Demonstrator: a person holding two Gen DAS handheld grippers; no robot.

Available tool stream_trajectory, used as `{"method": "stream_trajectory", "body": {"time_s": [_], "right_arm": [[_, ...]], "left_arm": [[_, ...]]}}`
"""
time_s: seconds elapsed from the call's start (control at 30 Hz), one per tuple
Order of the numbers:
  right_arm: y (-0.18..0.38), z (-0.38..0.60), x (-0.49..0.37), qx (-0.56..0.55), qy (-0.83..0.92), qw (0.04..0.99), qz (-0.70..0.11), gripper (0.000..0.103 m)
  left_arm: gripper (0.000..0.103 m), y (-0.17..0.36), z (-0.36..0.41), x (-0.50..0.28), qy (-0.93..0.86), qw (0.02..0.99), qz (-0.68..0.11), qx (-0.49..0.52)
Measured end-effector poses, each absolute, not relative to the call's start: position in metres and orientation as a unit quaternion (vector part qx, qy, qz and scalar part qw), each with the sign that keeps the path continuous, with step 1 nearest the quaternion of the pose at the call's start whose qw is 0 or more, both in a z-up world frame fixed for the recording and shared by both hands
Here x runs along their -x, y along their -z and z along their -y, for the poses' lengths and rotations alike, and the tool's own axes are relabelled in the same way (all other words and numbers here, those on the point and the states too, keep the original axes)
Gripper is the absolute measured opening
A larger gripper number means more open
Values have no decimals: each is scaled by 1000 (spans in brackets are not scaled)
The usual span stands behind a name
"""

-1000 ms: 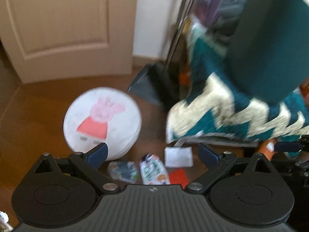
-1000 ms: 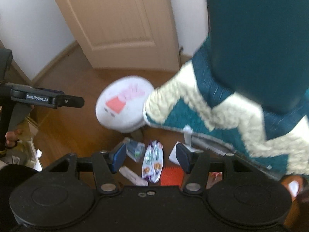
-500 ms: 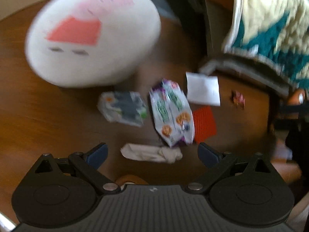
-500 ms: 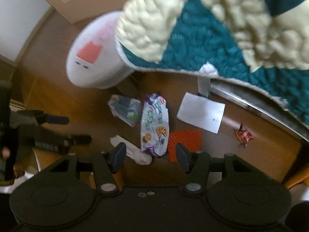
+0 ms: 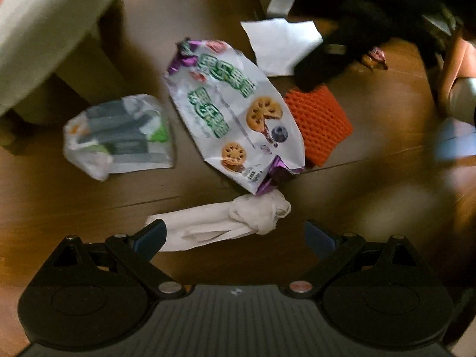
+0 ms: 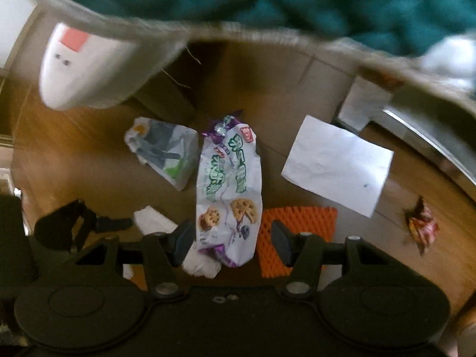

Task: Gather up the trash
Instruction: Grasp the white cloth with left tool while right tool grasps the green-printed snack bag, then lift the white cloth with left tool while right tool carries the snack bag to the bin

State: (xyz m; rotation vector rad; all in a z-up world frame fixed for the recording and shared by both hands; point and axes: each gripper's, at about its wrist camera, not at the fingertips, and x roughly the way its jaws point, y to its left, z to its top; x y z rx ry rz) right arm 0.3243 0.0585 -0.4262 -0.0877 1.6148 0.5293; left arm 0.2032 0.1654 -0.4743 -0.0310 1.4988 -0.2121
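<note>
Trash lies scattered on a brown wooden floor. My left gripper (image 5: 235, 237) is open just above a twisted white tissue (image 5: 226, 223), which lies between its fingers. My right gripper (image 6: 232, 242) is open with the lower end of a white and purple snack bag (image 6: 229, 190) between its fingers. That snack bag (image 5: 232, 125) lies beyond the tissue in the left wrist view. Around it are a grey-green wrapper (image 6: 163, 151), an orange foam net (image 6: 297, 229), a white paper sheet (image 6: 336, 163) and a small red wrapper (image 6: 421, 226). The tissue (image 6: 151, 220) is partly hidden by the right gripper's left finger.
A white round stool (image 6: 86, 68) stands at the upper left over the floor. A teal and cream blanket (image 6: 297, 0) hangs over a metal frame (image 6: 416, 125) along the top and right. The left gripper (image 6: 83, 223) shows as a dark shape at the left.
Both grippers have come down from facing the door to close over the floor trash. The tissue now lies between the left fingers and the snack bag between the right ones.
</note>
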Motion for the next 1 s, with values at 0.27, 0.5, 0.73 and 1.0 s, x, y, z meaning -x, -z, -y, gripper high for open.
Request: {"method": "stream_trajectory", "body": {"time_s": [0.27,0.5,0.73,1.0], "right_arm": [[482,-70,-343,22,-207,641,-738,57],[510,-79,-347,28,-203,629,-750,53],[512,-91,-341,44,-216,635,-740,52],[506,-98,-335,39,-220,644,-732,14]], "left_arm": [[96,504,-145,-202,115,730,-674,-13],[76,524,-143,-201,111,724,-681,-22],[59,531,-147,-202,101,720,-686,-3],[35,528,-152,-203,100,723,-683,16]]}}
